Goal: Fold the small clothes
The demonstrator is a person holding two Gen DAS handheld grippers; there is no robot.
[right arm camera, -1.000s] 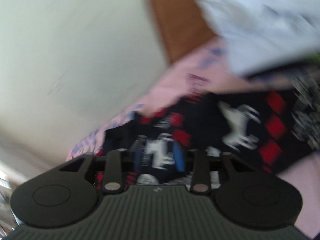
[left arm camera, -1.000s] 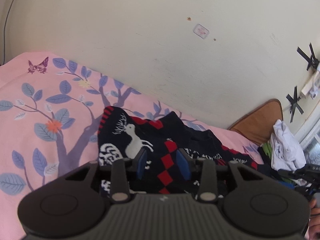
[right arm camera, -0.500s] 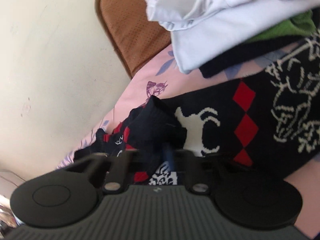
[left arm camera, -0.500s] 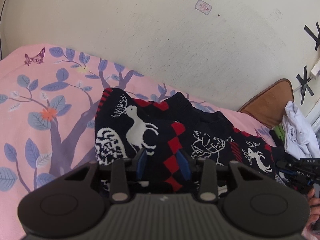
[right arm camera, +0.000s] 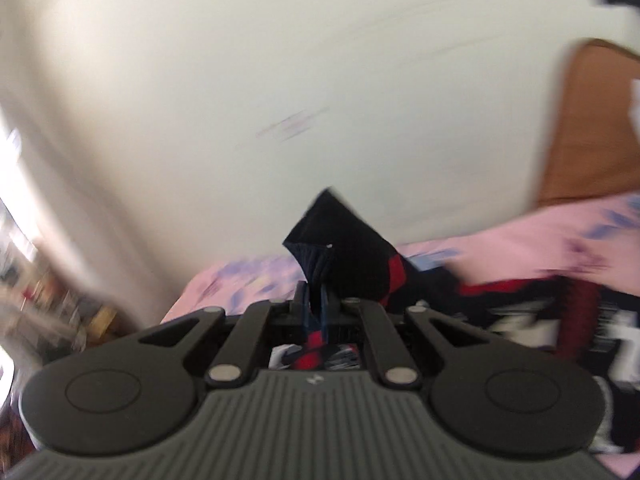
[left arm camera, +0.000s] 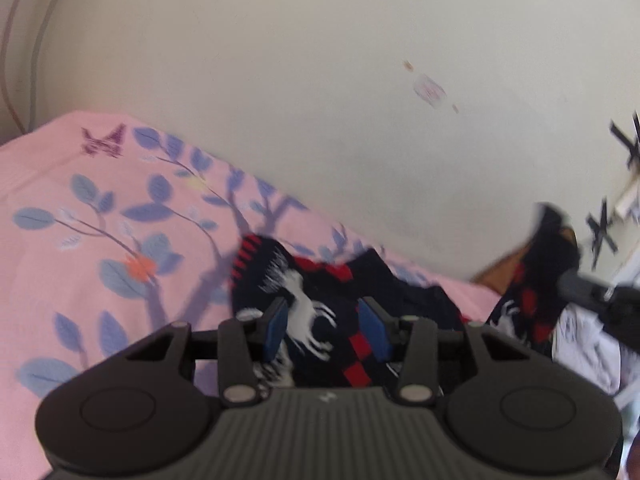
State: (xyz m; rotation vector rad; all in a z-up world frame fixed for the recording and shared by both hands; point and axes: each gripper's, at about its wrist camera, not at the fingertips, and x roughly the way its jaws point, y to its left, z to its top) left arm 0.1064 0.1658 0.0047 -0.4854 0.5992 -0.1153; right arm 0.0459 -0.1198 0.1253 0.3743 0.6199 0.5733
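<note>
a dark knitted sweater with white deer and red diamonds lies spread on the pink leaf-print bed sheet, near the pale wall. the left gripper hangs over its left part, fingers parted and opening, the cloth below them and not pinched. the right gripper has its fingers clamped narrow on a dark edge of the sweater, lifting that fold up off the bed at the right. a white garment lies at the far right.
</note>
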